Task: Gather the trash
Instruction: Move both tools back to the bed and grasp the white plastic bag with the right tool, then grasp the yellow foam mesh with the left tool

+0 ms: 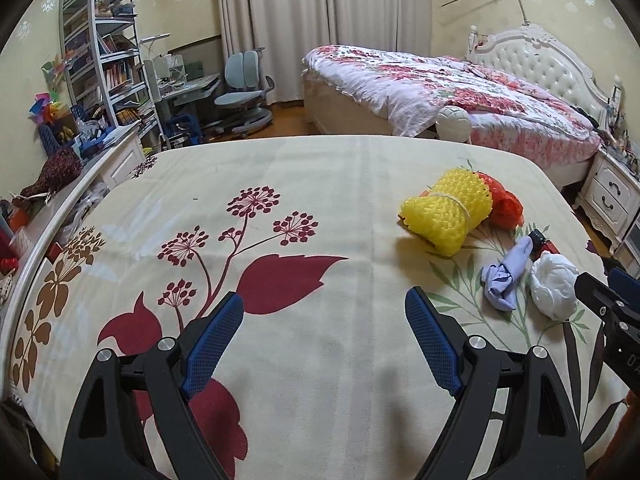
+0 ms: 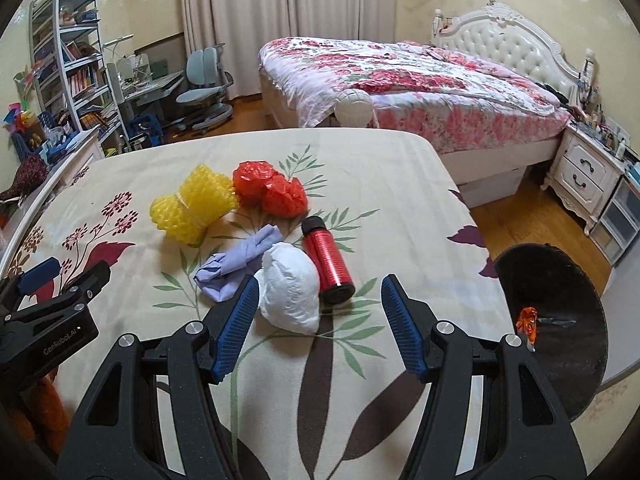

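Note:
Trash lies on a floral cloth-covered table point(image 2: 360, 184): a yellow foam net point(image 2: 194, 208) point(image 1: 446, 210), an orange plastic bag point(image 2: 270, 192) point(image 1: 506, 206), a crumpled lilac cloth point(image 2: 240, 262) point(image 1: 504, 276), a white wad point(image 2: 290, 292) point(image 1: 554, 286) and a red bottle point(image 2: 328, 260) lying on its side. My right gripper point(image 2: 316, 292) is open just in front of the white wad, nothing between its fingers. My left gripper point(image 1: 324, 308) is open over bare cloth to the left of the pile. A black bin point(image 2: 556, 320) with an orange scrap point(image 2: 528, 322) inside stands right of the table.
A bed point(image 2: 400, 80) with a floral cover stands behind the table, with a white nightstand point(image 2: 580, 172) at its right. A bookshelf point(image 1: 104, 60), desk and grey chair point(image 1: 242, 88) fill the back left. A white ledge point(image 1: 80, 188) with clutter runs along the table's left side.

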### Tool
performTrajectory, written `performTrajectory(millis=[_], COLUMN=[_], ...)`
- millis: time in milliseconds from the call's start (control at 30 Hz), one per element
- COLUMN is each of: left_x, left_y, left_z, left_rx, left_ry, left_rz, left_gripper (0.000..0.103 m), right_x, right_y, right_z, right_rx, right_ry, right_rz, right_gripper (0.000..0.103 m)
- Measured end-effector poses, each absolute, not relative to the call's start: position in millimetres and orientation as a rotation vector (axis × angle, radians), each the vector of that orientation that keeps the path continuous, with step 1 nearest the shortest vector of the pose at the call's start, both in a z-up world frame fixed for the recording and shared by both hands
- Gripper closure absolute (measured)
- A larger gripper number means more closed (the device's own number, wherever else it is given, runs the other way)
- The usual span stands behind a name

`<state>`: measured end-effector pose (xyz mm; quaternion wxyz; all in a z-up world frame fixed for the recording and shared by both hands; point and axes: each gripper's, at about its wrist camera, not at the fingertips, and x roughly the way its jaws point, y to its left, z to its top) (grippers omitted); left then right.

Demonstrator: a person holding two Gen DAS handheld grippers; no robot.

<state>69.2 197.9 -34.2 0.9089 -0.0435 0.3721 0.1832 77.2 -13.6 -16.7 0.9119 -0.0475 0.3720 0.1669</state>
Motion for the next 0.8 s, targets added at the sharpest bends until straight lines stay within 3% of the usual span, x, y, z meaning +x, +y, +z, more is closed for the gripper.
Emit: performTrajectory(millis=[167, 300, 800], left_x=[69, 69, 85], left_y=[199, 199, 180], left_z=[-36, -38, -33], left_rx=[-0.098, -0.104, -0.086], left_ry=[0.771, 0.774, 0.761], left_rz=[0.373, 0.364, 0.307], left_gripper=[0.02, 0.02, 0.02], right_x=[82, 85, 85], right_y=[1, 6, -26], right_z=[-28, -35, -8], right_rx=[-0.132, -0.14, -0.103], right_ry=[0.796, 0.821, 0.749], right_rz=[0.355, 0.36, 0.304], right_gripper=[0.051, 0.076, 0.079])
